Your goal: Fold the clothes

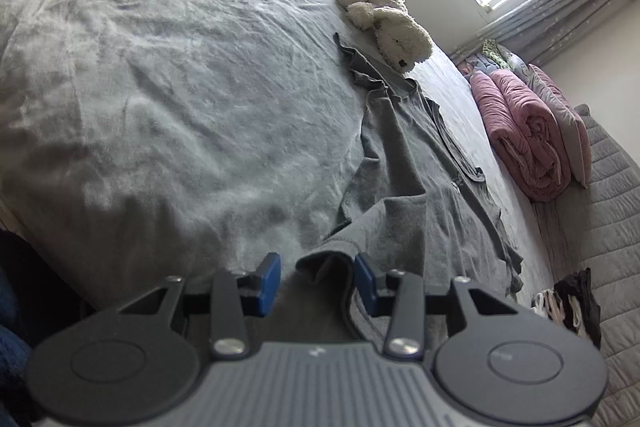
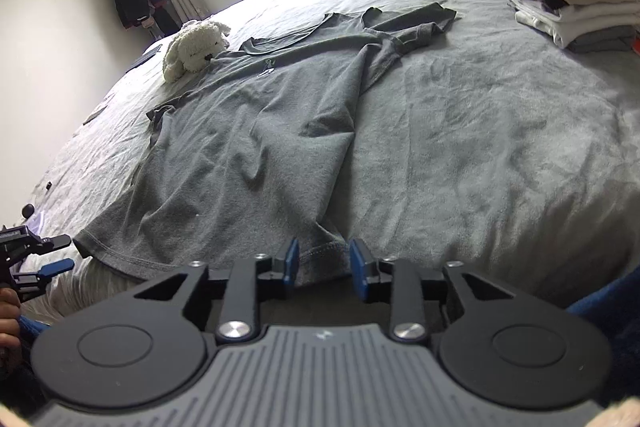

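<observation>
Grey T-shirt [image 2: 256,131] found spread front-up on the bed [image 2: 480,155], collar toward the far side beside a white plush toy [image 2: 192,47], hem at the near edge, one sleeve doubled over at the far right. Left hand-held gripper [image 1: 316,277] and right hand-held gripper [image 2: 323,261] both noted with jaws parted, pads not pressing, each straddling a near hem corner. Judged as the hem-pickup step of the fold: next move calls for closing on both corners evenly, then carrying the hem toward the collar without dragging the body askew.
</observation>
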A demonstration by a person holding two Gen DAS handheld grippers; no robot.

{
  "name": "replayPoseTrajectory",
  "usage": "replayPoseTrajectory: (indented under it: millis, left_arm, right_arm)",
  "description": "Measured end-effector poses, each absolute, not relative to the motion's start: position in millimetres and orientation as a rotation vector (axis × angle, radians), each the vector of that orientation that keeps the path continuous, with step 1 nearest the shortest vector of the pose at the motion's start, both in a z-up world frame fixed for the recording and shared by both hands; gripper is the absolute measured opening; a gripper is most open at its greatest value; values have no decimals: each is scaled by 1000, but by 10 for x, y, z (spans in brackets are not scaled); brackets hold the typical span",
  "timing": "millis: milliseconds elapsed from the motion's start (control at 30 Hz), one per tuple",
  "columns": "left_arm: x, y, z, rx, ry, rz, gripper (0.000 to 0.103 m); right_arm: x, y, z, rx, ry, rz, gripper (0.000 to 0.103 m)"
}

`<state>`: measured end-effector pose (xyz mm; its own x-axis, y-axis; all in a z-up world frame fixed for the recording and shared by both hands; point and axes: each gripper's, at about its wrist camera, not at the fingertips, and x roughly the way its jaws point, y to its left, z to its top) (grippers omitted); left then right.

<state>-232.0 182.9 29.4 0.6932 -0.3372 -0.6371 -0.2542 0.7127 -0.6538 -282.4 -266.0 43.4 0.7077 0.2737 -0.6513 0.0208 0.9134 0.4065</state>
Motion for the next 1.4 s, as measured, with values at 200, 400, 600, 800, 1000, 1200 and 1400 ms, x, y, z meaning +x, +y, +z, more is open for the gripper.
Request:
replayPoseTrajectory:
  millis: [200,400,600,800,1000,1200,1400]
  left_arm:
    - [-2161,1764,130,-907,868,-47,56]
    - [-1991,1631,114,-838,836,-17,32]
    - [-2107,1627,343,-752,745,-15,8]
    - [-2477,1438,937,-526,581,-81,8]
    - [-2480,1494,796,-411,664,-15,8]
    - [-2386,1594,493,-367,741,36,8]
    - [-2383,1612,512,-353,704,55,7]
  right_arm:
    - [-2776,-2916,213,743,836,167,55]
    - [-2717,-3015,27,953,853,131,44]
    - [-2770,-2895,242,815,754,58,9]
    - [-3353,-2575,1052,401,347,-106,2]
    - [-3277,-2485,1060,274,424,-80,2]
    - [-2942,-2897,438,582,697,-96,12]
    - [-2841,-3029,161,718,757,-70,30]
